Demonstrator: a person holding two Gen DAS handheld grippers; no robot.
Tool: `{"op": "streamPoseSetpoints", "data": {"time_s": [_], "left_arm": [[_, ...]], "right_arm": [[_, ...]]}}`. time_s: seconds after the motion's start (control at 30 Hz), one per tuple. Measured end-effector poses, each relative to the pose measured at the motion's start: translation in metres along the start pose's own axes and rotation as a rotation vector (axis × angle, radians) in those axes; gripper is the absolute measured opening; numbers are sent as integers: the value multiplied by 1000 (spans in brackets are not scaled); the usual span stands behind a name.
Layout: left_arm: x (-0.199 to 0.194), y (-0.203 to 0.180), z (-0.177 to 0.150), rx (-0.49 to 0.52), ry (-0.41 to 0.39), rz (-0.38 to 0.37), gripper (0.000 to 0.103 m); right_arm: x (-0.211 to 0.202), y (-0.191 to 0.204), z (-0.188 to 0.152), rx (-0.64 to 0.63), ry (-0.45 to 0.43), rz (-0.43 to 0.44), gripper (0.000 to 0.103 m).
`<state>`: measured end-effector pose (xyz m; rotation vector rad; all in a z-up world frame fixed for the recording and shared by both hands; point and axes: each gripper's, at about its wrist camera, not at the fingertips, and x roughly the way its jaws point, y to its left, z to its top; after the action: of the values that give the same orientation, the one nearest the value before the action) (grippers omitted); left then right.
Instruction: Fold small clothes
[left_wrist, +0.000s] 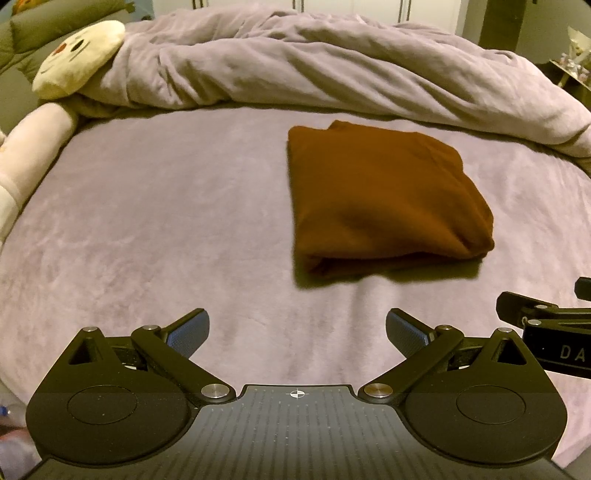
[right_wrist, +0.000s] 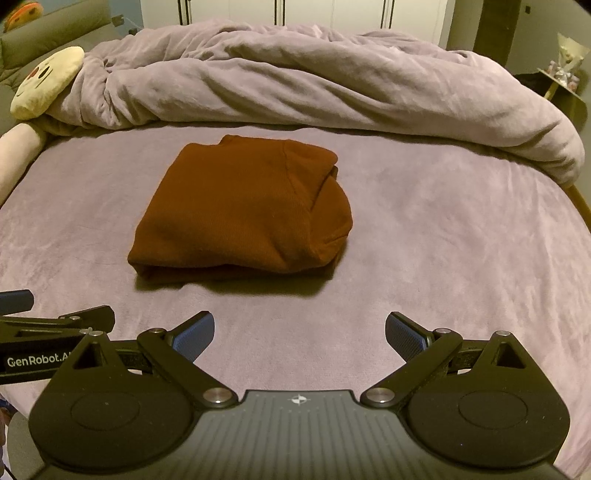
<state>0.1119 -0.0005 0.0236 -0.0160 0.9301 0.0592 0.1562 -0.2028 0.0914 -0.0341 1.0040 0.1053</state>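
Through my left wrist camera, my left gripper (left_wrist: 297, 332) hangs above the soft, plush lilac bed sheet (left_wrist: 147, 229), its blue ribbed fingertip pads (left_wrist: 188, 334) spread wide with nothing between them. Ahead and to the right lies the folded rust-brown knit garment (left_wrist: 384, 199), a thick, roughly rectangular bundle resting flat on the sheet, well apart from my fingers; its long axis runs away from me, with the rolled fold edge nearest and a small collar-like bump at the far end. Behind it a rumpled lilac duvet (left_wrist: 314, 62) is heaped across the bed, and a cream plush toy with a stitched face (left_wrist: 79, 59) pokes out at its left end. My right gripper's black body (left_wrist: 546, 325) enters at the right edge. Through my right wrist camera, my right gripper (right_wrist: 299, 332) is likewise wide open and empty over the sheet, the garment ahead and left of centre, its fine ribbing visible, its layered rounded edge on the right. My left gripper shows at the left edge.
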Motion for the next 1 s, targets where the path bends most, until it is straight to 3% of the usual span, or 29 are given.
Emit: {"op": "streamPoseSetpoints", "data": {"time_s": [1.0], "left_arm": [[-6,-1,1,-7,-30,-12,103]], "right_arm": [[-3,1,0,-5,-5,-6,99]]}}
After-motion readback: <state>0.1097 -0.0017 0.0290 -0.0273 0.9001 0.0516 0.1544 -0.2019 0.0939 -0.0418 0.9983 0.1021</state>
